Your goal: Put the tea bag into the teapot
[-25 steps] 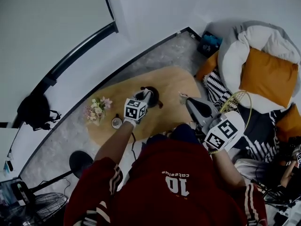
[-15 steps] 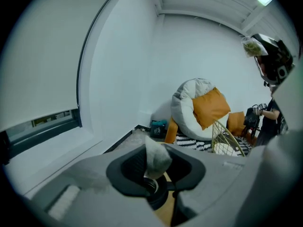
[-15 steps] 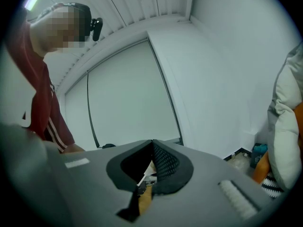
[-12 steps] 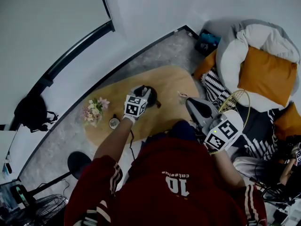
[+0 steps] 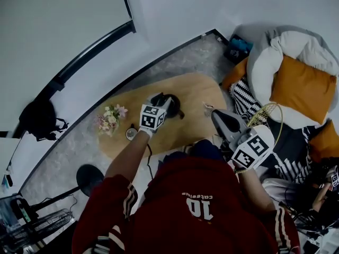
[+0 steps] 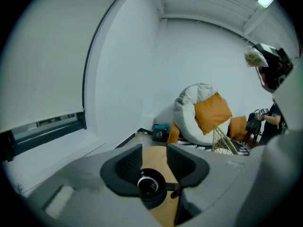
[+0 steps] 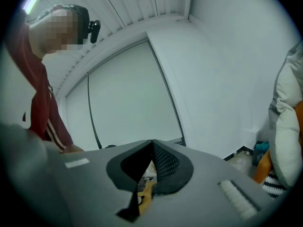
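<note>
A small, round, black teapot (image 5: pixel 171 106) stands upright near the middle of a light wooden oval table (image 5: pixel 196 91). In the left gripper view, the teapot (image 6: pixel 151 189) is seen from above with its top open. A pale ring lines its round mouth, and the inside is too dark to show any contents. A short dark handle juts from its side, pointing right in that view.

A light wooden oval table (image 5: pixel 197 90) stands on the grey mottled floor (image 5: pixel 175 62); a black teapot (image 5: pixel 173 108) sits on it just under the tips of the left gripper (image 5: pixel 160 101); a flower bunch (image 5: pixel 110 119) and a small round dish (image 5: pixel 131 134) lie to that gripper's left; a small pale item (image 5: pixel 206 108) lies just ahead of the right gripper (image 5: pixel 214 114).
</note>
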Motion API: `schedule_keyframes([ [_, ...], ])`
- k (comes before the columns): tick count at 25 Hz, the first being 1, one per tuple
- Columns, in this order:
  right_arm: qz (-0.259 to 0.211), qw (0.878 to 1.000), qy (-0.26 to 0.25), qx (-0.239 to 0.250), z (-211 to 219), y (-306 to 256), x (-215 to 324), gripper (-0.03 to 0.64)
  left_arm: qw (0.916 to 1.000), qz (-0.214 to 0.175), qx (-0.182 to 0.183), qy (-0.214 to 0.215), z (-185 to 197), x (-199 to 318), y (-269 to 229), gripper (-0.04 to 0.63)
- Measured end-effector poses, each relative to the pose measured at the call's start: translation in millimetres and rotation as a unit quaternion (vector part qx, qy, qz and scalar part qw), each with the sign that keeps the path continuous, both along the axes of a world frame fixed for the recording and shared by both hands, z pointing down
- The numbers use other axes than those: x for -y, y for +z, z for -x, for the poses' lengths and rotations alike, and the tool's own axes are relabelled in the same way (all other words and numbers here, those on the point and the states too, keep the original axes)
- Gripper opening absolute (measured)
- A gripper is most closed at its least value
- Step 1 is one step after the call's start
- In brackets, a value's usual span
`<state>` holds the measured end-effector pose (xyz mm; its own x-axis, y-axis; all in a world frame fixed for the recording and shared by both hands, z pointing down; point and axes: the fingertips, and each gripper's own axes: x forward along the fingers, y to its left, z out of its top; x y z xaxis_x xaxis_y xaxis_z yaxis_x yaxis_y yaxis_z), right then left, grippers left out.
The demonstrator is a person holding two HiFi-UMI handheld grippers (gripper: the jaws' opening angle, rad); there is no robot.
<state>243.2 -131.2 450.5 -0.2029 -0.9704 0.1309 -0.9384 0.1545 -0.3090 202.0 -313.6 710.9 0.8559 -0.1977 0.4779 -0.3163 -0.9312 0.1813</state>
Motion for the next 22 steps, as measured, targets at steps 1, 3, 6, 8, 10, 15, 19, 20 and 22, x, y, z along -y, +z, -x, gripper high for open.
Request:
schedule_keyframes([
  [1,0.000,1.000,-0.001,0.001,2,-2,-1,0.002,1.0000,0.000,-0.001,-0.002,3,0,-4,0.153],
  [3,0.000,1.000,-0.002,0.002,7,-6,-4,0.002,1.0000,-0.001,-0.003,-0.005,10,0,-10,0.153],
  [6,0.000,1.000,-0.003,0.004,12,-11,-8,0.002,0.9999,-0.002,-0.005,-0.011,19,1,-18,0.153],
  [8,0.001,1.000,-0.004,0.004,14,-13,-10,0.002,0.9998,-0.002,-0.008,-0.017,25,1,-25,0.153],
  [10,0.001,1.000,-0.003,0.006,16,-15,-13,0.002,0.9997,-0.003,-0.014,-0.021,31,0,-32,0.153],
  [15,-0.004,1.000,-0.001,0.014,17,-20,-15,0.002,0.9990,-0.002,-0.031,-0.032,43,-1,-51,0.153],
  [19,-0.011,1.000,-0.006,0.013,27,-27,-18,0.002,0.9981,-0.003,-0.045,-0.043,56,-2,-69,0.153],
  [20,-0.012,1.000,-0.007,0.016,29,-29,-19,0.002,0.9976,-0.001,-0.051,-0.047,59,-2,-74,0.153],
  [22,-0.015,1.000,-0.008,0.025,33,-30,-20,0.002,0.9969,-0.001,-0.061,-0.051,64,-3,-84,0.153],
])
